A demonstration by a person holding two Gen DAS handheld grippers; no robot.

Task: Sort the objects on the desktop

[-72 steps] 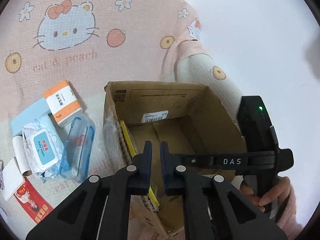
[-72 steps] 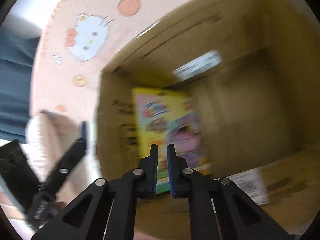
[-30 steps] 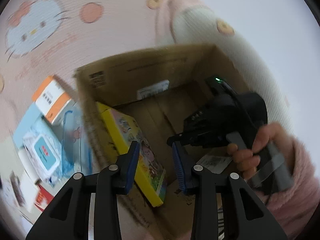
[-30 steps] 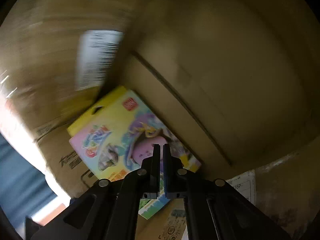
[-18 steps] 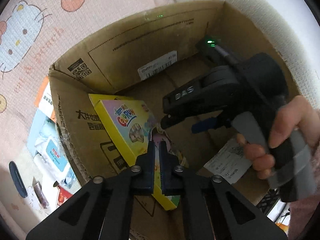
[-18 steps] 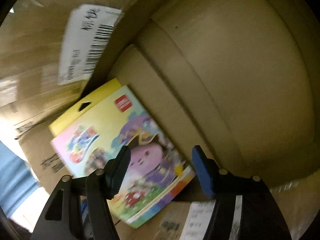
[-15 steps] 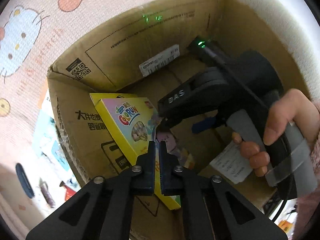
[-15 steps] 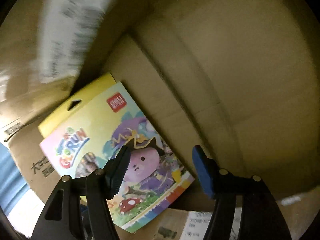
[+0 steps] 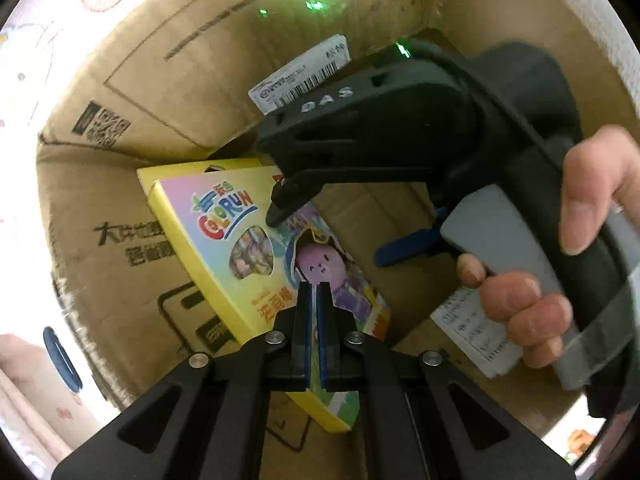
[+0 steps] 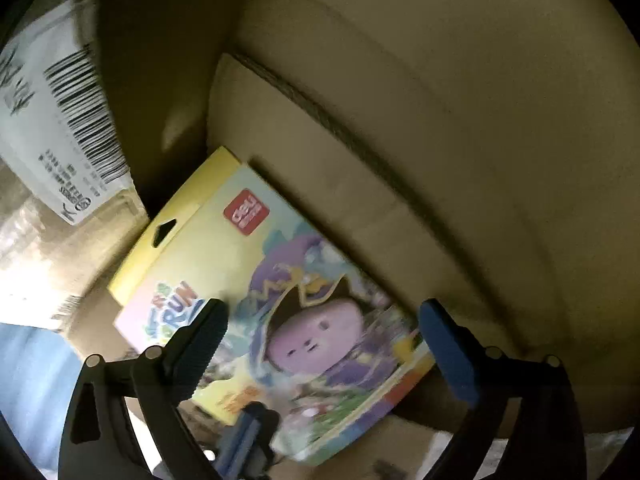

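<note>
Cardboard box (image 9: 132,264), both grippers down inside; yellow crayon pack (image 9: 256,264) leans against the left wall.

Best move: ease the pack flat onto the floor, don't shove it. Right gripper (image 10: 332,344) jaws opening, spread wide astride the pack's purple-character face, pads apparently clear of it, though the view is dim. Left gripper (image 9: 314,312) pressed together, pinching nothing, directly above the pack's lower half.
</note>
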